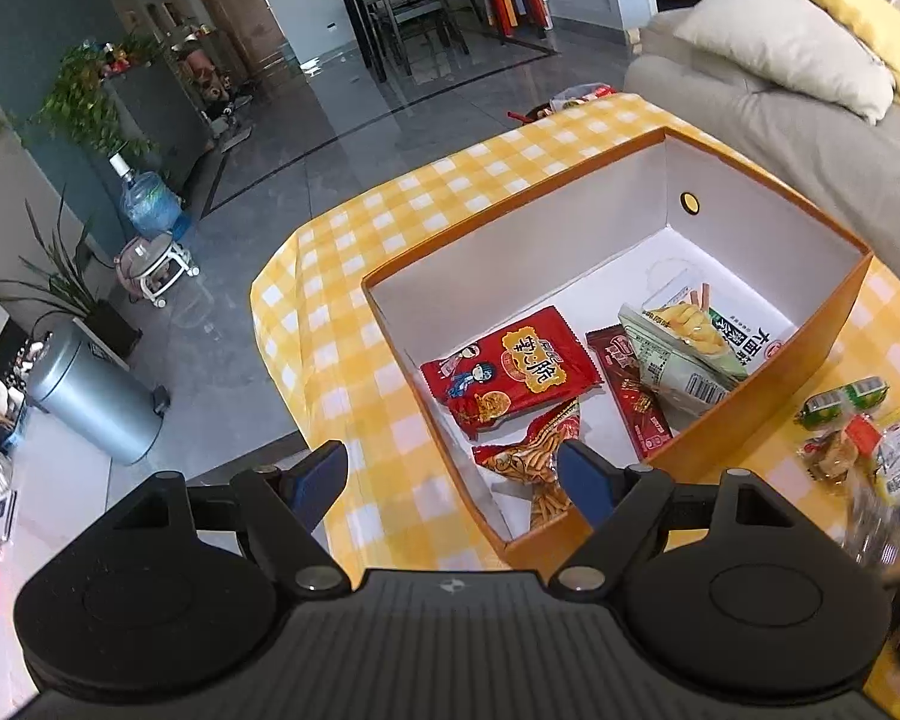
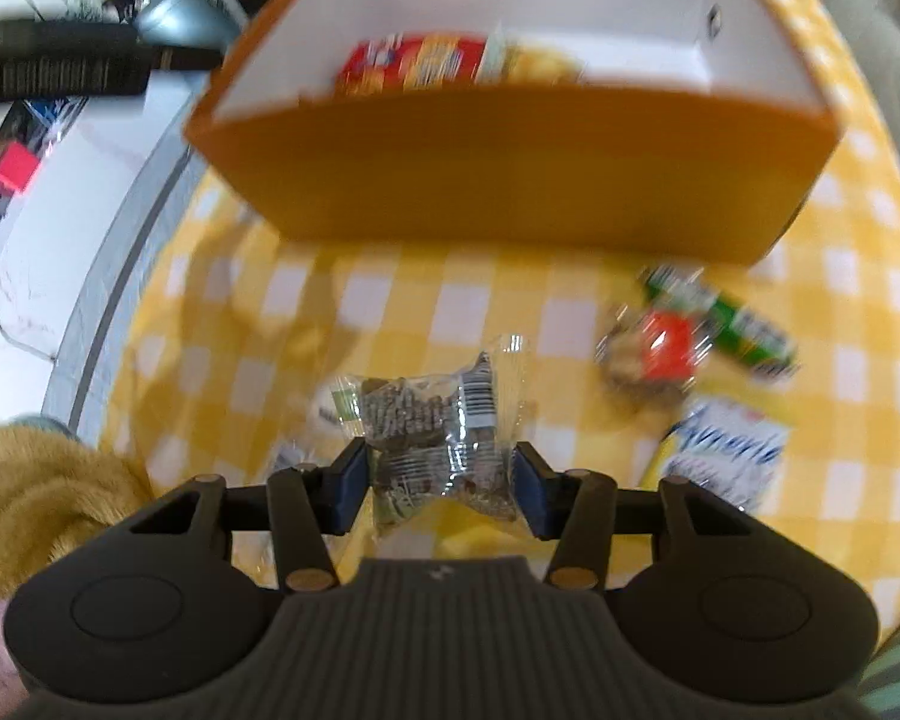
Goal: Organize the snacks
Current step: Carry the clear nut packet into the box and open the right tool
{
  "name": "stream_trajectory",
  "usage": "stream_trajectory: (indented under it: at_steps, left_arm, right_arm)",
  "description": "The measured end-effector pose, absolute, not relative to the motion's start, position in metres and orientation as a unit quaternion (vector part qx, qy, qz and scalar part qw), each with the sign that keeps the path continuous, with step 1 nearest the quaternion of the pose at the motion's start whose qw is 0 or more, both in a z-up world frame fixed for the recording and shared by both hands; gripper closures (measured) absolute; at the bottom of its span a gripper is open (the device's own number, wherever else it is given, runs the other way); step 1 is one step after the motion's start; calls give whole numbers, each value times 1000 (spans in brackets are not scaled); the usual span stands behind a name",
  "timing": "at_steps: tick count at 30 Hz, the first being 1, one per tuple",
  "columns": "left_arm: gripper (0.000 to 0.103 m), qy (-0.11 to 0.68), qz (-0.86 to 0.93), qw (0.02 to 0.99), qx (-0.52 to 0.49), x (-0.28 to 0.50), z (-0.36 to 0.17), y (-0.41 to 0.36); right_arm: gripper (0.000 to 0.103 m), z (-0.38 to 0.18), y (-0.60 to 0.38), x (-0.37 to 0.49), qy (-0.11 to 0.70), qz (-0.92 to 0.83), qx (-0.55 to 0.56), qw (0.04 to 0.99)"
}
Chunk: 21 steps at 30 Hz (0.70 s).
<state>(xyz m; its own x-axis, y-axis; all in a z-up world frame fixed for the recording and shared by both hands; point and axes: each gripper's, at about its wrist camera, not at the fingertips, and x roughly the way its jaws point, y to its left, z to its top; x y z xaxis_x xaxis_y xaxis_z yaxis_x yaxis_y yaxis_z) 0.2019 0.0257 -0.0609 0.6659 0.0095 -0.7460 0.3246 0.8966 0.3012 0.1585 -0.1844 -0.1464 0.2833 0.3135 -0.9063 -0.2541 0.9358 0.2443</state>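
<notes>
Right claw point(image 2: 441, 483) grips clear packet point(image 2: 435, 420).

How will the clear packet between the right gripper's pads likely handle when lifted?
The clear packet looks crinkly, so probably floppy and slippery. The right gripper pinches its lower part; the top may sag. Small loose pieces suggest it is light.

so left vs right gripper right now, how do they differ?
The left gripper has its jaws wide apart with nothing between them; the right gripper has its jaws closed on a clear snack packet. The left hangs over the near corner of the orange box; the right is over the checked tablecloth, outside the box. Both point steeply downward.
</notes>
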Motion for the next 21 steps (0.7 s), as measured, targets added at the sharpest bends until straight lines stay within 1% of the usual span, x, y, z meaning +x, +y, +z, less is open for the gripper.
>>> stream_trajectory:
  at_steps: [7, 11, 14, 21]
  left_arm:
    - [10, 413, -91, 886, 190, 199, -59, 30]
    - [10, 418, -92, 883, 191, 199, -60, 26]
    - [10, 424, -94, 881, 187, 200, -61, 24]
    - [10, 439, -92, 875, 184, 204, -64, 22]
  right_arm:
    - [54, -84, -211, 189, 502, 153, 13, 851]
    - [54, -64, -214, 218, 474, 135, -27, 870]
    - [54, -64, -209, 241, 471, 120, -59, 872]
    - [54, -88, -194, 287, 489, 91, -124, 859]
